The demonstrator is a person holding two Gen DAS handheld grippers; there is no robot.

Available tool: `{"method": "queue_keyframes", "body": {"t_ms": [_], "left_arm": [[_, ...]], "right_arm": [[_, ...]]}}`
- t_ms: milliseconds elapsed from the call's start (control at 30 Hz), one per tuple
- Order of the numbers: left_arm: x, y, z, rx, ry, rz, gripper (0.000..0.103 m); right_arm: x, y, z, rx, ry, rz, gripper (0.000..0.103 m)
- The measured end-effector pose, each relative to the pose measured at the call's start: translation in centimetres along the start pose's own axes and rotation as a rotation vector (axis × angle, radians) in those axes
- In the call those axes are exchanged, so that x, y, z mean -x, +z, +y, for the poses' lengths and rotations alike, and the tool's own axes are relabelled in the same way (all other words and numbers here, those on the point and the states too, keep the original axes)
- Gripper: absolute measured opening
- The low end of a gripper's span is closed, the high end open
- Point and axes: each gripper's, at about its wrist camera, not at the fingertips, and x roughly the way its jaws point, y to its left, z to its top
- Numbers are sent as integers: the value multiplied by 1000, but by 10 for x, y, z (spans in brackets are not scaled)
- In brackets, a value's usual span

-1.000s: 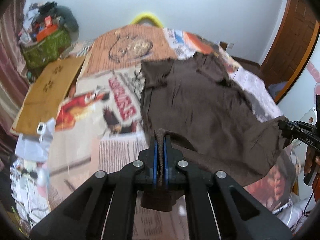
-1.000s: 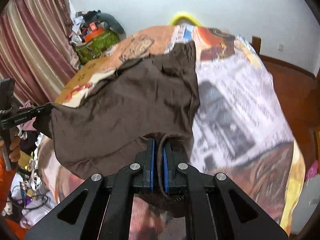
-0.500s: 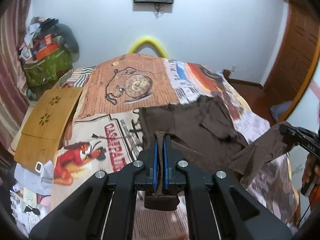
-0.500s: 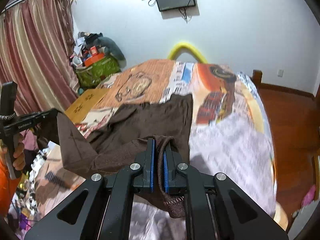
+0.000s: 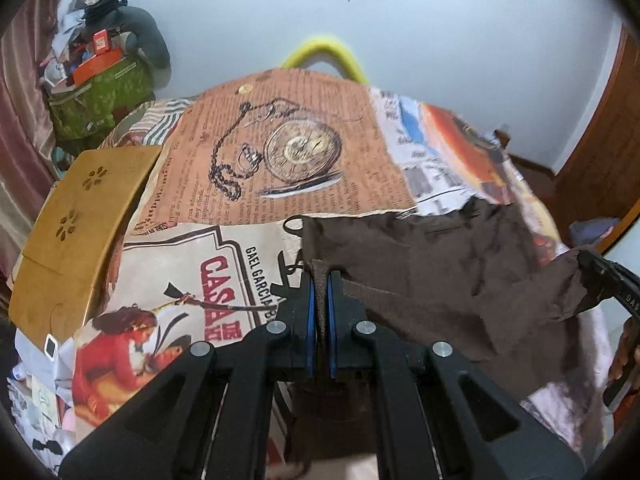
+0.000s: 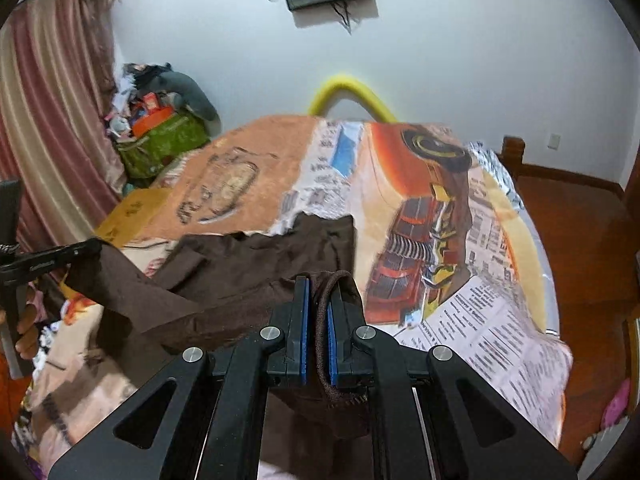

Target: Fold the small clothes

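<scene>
Left view: the left gripper [image 5: 321, 280], clamped on the brown garment [image 5: 440, 280], has carried its edge up-frame since a second ago; less cloth lies spread. Bedspread [image 5: 248, 200] is bare at left.

Right view: the right gripper [image 6: 318, 284] pinches the hem; the garment [image 6: 248, 264] stretches left-right, bare bedspread [image 6: 480, 280] at right.

Matt brown cloth garment [image 5: 460, 280]; printed bedsheet [image 5: 280, 168]; smooth wooden board [image 5: 76, 224].

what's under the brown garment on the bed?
The brown garment lies on a printed bedspread with newspaper and pocket-watch motifs, visible all round it. The near edge hangs lifted, clamped in the left gripper and right gripper. Anything directly beneath is covered.
</scene>
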Motion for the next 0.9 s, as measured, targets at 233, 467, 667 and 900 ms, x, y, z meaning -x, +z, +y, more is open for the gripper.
{"method": "queue_keyframes", "body": {"t_ms": [233, 467, 667, 900], "left_arm": [[-50, 1, 23, 82, -3, 76, 5], [-27, -2, 12, -14, 47, 51, 17], [9, -11, -2, -89, 33, 4, 36], [9, -49, -33, -174, -54, 97, 47]], "right_arm": [[-37, -7, -15, 17, -62, 73, 7], [-25, -5, -21, -19, -72, 60, 19], [9, -2, -5, 49, -65, 12, 32], [21, -32, 28, 131, 45, 65, 39]]}}
